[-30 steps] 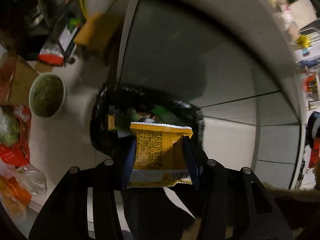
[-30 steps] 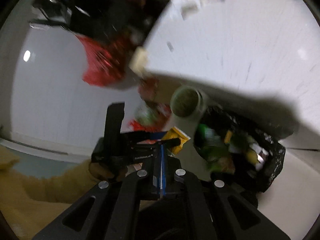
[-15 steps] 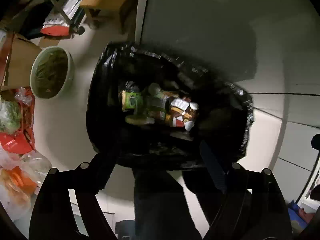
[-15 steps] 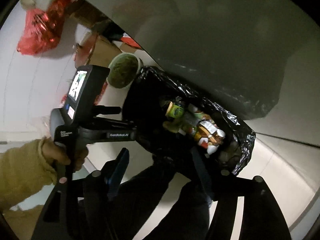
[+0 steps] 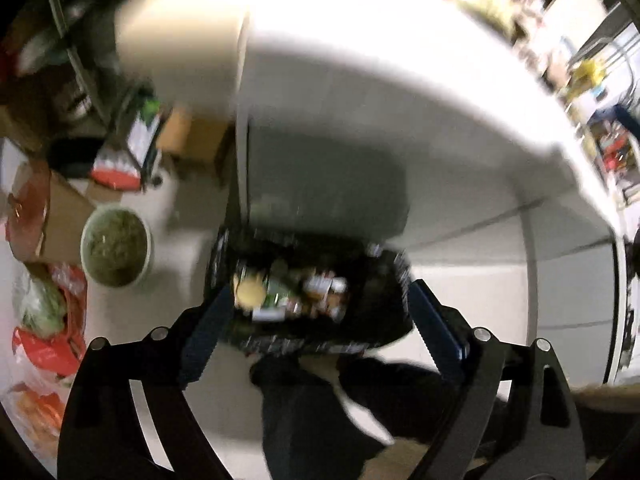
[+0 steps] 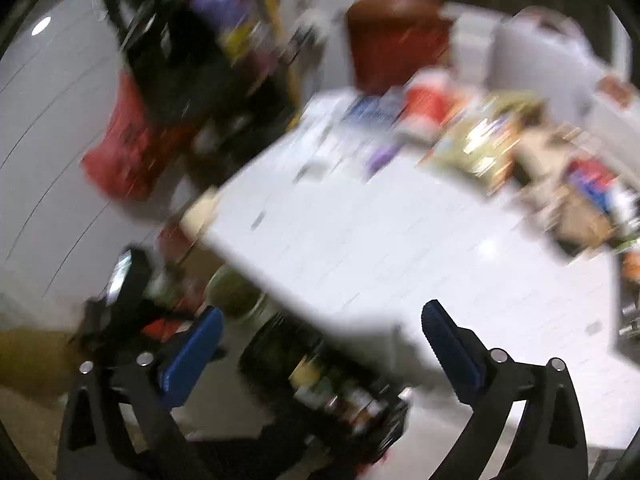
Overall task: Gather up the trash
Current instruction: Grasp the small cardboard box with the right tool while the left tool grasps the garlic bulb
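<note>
My left gripper [image 5: 320, 312] hangs over the black trash bag [image 5: 308, 344], its jaws opening with nothing gripped; the bag's mixed wrappers [image 5: 296, 292] show in the gap between the fingers. My right gripper [image 6: 320, 344] is opening too, empty, the bag [image 6: 320, 392] below and between its blue pads [image 6: 188, 360]. Ahead of it lies a white table [image 6: 380, 264]; the litter on top is too blurred to identify.
</note>
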The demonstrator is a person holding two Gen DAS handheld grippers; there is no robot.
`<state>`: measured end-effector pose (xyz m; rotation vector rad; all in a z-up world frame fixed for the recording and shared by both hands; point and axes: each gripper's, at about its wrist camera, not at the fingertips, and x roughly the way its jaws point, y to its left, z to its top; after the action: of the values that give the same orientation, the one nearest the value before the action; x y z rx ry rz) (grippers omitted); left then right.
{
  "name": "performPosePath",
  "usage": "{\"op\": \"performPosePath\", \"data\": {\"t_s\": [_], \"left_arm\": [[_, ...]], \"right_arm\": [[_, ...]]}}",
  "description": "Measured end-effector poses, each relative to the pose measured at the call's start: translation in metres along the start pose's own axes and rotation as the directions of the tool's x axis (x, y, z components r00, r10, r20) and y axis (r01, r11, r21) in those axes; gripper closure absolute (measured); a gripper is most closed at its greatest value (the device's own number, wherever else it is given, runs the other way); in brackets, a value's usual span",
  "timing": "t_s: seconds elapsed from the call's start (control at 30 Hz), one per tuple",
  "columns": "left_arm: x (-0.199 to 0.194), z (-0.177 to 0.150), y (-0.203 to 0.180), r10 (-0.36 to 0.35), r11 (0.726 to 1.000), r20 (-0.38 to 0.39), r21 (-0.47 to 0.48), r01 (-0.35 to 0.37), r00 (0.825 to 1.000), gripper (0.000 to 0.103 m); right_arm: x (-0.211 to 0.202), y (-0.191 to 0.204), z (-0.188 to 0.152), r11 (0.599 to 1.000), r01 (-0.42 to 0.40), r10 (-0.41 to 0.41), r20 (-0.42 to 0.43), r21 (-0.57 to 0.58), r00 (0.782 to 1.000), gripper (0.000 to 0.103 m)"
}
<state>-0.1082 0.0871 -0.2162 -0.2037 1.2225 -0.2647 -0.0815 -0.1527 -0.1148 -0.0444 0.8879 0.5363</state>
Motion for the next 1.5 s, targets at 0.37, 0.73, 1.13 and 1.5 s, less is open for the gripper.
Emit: {"op": "performPosePath", "data": {"t_s": [0.37,0.73,1.13,1.5], "left_arm": [[-0.033,0.05,-0.056,-0.059,0.998,0.146,0.044,0.053,0.988,0.015],[-0.022,0.042,-0.086,-0.077,0.994,0.1,0.083,0.068,0.992,0.015],[-0.02,0.065,-0.105,-0.119,0.99,0.1,0.09,0.11,0.988,0.015],[0.007,0.138,-0.204,-0.144,0.957,0.087,0.267,0.116,0.986,0.015]], "right_arm": [[0.003,-0.15,0.041,0.913,0.272,-0.298,0.042,0.305,0.954,0.025],[0.038,-0.217,0.049,0.872,0.29,-0.301,-0.037,0.395,0.953,0.047],[0.022,-0.217,0.05,0.895,0.257,-0.271,-0.013,0.365,0.962,0.052],[-0.061,-0.2,0.029,0.866,0.4,-0.427,0.029,0.302,0.904,0.052]]}}
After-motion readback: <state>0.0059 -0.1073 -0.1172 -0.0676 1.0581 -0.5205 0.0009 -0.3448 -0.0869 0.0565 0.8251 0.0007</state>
